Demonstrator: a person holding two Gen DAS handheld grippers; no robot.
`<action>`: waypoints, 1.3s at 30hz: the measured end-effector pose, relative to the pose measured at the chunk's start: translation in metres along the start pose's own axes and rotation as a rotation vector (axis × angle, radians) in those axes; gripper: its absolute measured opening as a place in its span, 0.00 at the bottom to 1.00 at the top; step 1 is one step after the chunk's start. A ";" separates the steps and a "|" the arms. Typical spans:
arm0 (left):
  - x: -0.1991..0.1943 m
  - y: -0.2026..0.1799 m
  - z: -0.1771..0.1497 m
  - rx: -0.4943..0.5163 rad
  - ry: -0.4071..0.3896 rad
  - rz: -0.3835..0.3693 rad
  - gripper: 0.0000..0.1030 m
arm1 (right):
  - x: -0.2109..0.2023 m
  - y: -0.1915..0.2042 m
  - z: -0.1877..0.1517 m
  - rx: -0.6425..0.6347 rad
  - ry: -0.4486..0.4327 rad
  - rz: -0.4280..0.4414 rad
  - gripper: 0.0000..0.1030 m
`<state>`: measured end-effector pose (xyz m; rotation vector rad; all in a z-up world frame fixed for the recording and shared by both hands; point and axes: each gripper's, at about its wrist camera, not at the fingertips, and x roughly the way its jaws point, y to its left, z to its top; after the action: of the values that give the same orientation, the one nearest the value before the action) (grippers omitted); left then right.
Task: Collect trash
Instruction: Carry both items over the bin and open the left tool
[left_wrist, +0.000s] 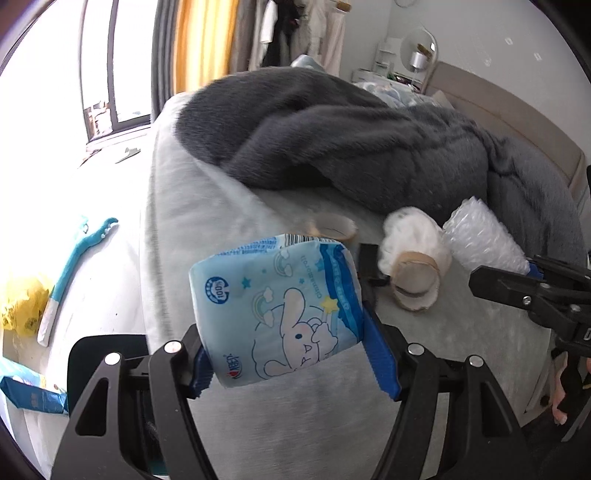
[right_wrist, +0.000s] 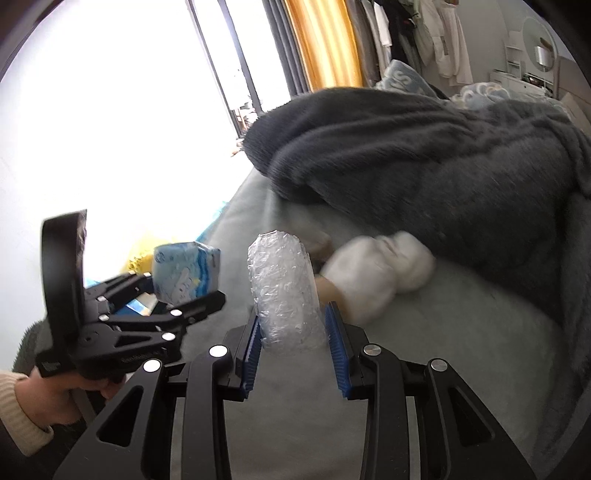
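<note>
My left gripper (left_wrist: 291, 350) is shut on a blue tissue pack (left_wrist: 280, 310) printed with a white cartoon dog, held above the grey bed. It also shows in the right wrist view (right_wrist: 186, 271). My right gripper (right_wrist: 293, 350) is shut on a roll of clear bubble wrap (right_wrist: 284, 291), which stands up between the blue pads. The same roll shows in the left wrist view (left_wrist: 480, 236). A white fluffy wad with a cardboard tape ring (left_wrist: 415, 258) lies on the bed just beyond both grippers. A second tape ring (left_wrist: 334, 227) lies behind the tissue pack.
A dark grey fleece blanket (left_wrist: 351, 140) is heaped across the bed behind the trash. On the floor at the left are a yellow bag (left_wrist: 22, 306), a teal-handled brush (left_wrist: 77, 266) and a blue package (left_wrist: 33, 395). A window and curtains stand beyond.
</note>
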<state>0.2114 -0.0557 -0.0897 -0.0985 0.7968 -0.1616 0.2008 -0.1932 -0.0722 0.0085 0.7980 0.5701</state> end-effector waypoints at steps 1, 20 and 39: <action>-0.002 0.005 0.001 -0.008 -0.003 0.002 0.69 | 0.001 0.007 0.004 -0.005 -0.002 0.006 0.33; -0.020 0.110 -0.023 -0.114 0.068 0.101 0.69 | 0.050 0.100 0.040 -0.076 0.038 0.100 0.33; 0.001 0.200 -0.073 -0.205 0.252 0.184 0.69 | 0.115 0.176 0.056 -0.103 0.155 0.162 0.33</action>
<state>0.1812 0.1384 -0.1704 -0.2002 1.0678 0.0847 0.2186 0.0236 -0.0723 -0.0669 0.9230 0.7722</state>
